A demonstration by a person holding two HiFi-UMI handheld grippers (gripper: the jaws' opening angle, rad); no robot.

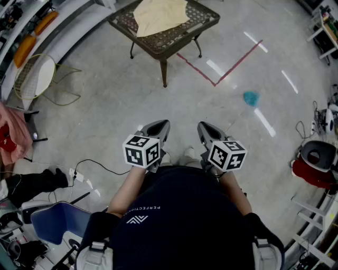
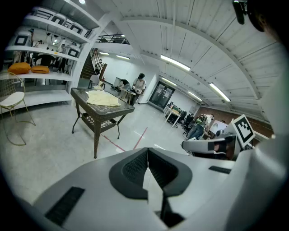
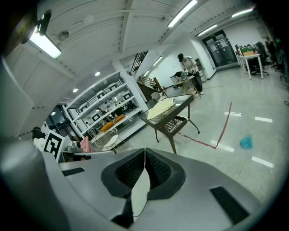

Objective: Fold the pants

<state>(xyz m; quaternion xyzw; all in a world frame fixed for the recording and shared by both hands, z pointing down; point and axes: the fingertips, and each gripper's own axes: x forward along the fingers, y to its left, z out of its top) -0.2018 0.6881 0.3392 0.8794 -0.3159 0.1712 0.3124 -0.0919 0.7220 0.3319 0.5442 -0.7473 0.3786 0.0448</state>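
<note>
Nearest to me, I hold both tools side by side in front of the body, above the bare floor. The left gripper (image 2: 147, 151) is clenched: its two jaws meet along their length and nothing is between them. The right gripper (image 3: 144, 151) is clenched in the same way and is also empty. A little farther on the right, a small teal scrap (image 1: 251, 97) lies on the floor, and a red tape line (image 1: 232, 66) makes a corner beside it. Farther ahead stands the dark wicker table (image 1: 207, 22). The pale yellow pants (image 1: 158, 16) lie loosely on its top, well apart from both grippers. At the far left stands a wire chair (image 1: 34, 76) with a white seat.
</note>
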